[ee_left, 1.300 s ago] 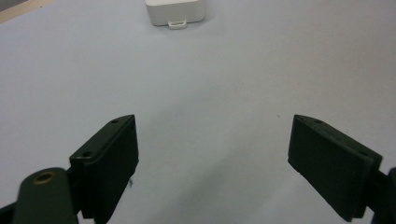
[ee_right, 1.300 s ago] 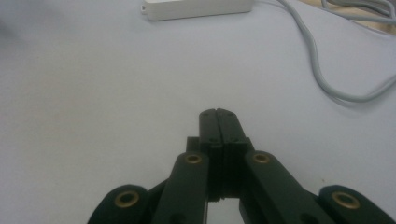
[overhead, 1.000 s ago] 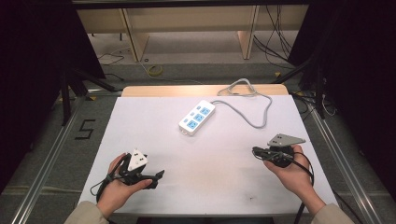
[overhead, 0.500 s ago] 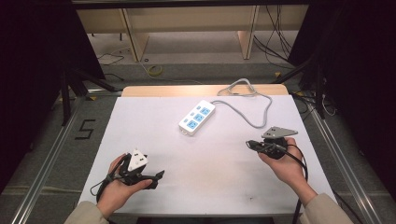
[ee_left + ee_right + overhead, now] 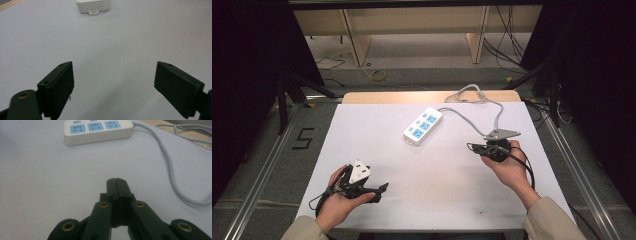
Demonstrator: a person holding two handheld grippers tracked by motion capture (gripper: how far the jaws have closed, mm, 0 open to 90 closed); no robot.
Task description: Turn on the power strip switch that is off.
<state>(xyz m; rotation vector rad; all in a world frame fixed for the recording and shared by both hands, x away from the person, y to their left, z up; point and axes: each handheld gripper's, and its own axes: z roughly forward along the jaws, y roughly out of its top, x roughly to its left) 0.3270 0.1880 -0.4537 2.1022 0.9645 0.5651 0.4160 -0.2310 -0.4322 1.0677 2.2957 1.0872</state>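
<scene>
Power strip (image 5: pixel 423 126) lying flat on the white desk (image 5: pixel 362 130), toward its far middle, with three blue-faced sockets up and a grey cord (image 5: pixel 497 114) running from its far end in a loop to the desk's back edge. Right tool (image 5: pixel 475 147), held low over the desk near the cord and well short of the strip, has its jaws fully closed with nothing between them; in the right gripper view they point toward the strip (image 5: pixel 98 130). Left tool (image 5: pixel 379 191), near the front left of the desk, stands wide open and empty, the strip's near end (image 5: pixel 92 6) visible well beyond its jaws. Judged handling: a rigid, fairly light plastic body with smooth, somewhat slippery sides; the cord is limp yet springy and may drag or turn the strip when it is moved. Best hold is probably across the two long sides near mid-length, the closed tool needing to open first
</scene>
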